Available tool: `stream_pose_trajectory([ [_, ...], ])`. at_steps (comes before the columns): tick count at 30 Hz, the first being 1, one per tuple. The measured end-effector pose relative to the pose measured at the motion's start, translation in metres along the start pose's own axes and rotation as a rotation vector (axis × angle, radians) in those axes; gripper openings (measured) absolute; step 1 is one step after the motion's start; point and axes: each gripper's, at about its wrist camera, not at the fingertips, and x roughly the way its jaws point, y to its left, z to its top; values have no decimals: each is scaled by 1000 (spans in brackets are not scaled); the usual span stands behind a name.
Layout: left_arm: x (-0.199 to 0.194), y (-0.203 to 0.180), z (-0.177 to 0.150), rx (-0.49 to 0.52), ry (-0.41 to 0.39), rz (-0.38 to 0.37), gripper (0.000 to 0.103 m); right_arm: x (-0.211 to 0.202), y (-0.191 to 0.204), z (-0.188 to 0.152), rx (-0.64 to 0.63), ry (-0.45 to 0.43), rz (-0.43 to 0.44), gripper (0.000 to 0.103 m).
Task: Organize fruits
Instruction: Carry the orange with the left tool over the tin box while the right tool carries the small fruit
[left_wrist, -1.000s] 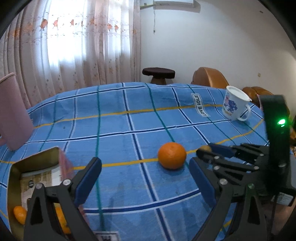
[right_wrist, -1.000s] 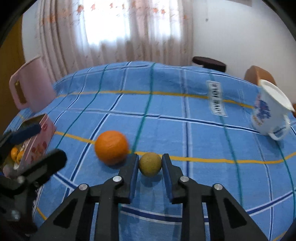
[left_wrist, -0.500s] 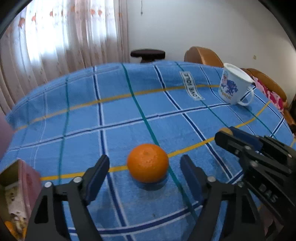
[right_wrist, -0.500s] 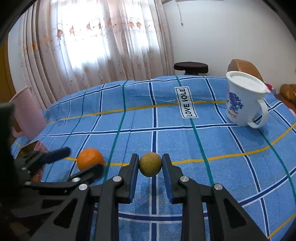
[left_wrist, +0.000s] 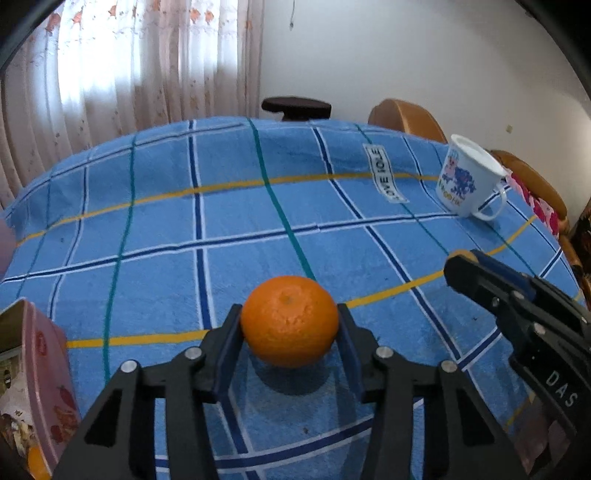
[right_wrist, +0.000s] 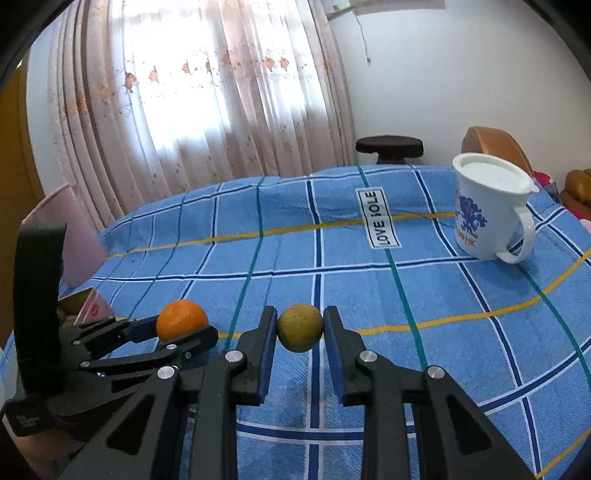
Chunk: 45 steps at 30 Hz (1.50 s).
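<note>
An orange (left_wrist: 290, 321) rests on the blue checked cloth (left_wrist: 240, 210). My left gripper (left_wrist: 288, 310) straddles it, its jaws closing, and both pads touch the orange's sides. The right wrist view shows the same orange (right_wrist: 181, 319) inside the left gripper (right_wrist: 181, 332) at the lower left. My right gripper (right_wrist: 301, 314) is shut on a small yellow-green fruit (right_wrist: 300, 332), held just above the cloth. In the left wrist view the right gripper (left_wrist: 458, 266) reaches in from the right, with only a sliver of its fruit showing.
A pink open tin box (left_wrist: 44, 369) with small oranges (left_wrist: 35, 458) inside stands at the near left. A white lidded mug (right_wrist: 487, 210) sits far right, a pink jug (right_wrist: 62, 229) far left. A dark stool (left_wrist: 295, 107) and brown chairs stand beyond the table.
The left gripper came forward and down over the orange, and its jaws narrowed from wide open until they touch it. The right gripper rose slightly with its fruit and swung its view rightward.
</note>
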Motion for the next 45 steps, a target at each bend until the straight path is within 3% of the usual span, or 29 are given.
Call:
stream_pose_trajectory([
  [10, -28, -5, -3, 12, -141, 43, 50, -17, 12, 0, -66, -90, -8, 27],
  [45, -87, -14, -34, 49, -415, 126, 50, -57, 37, -15, -176, -282, -44, 27],
])
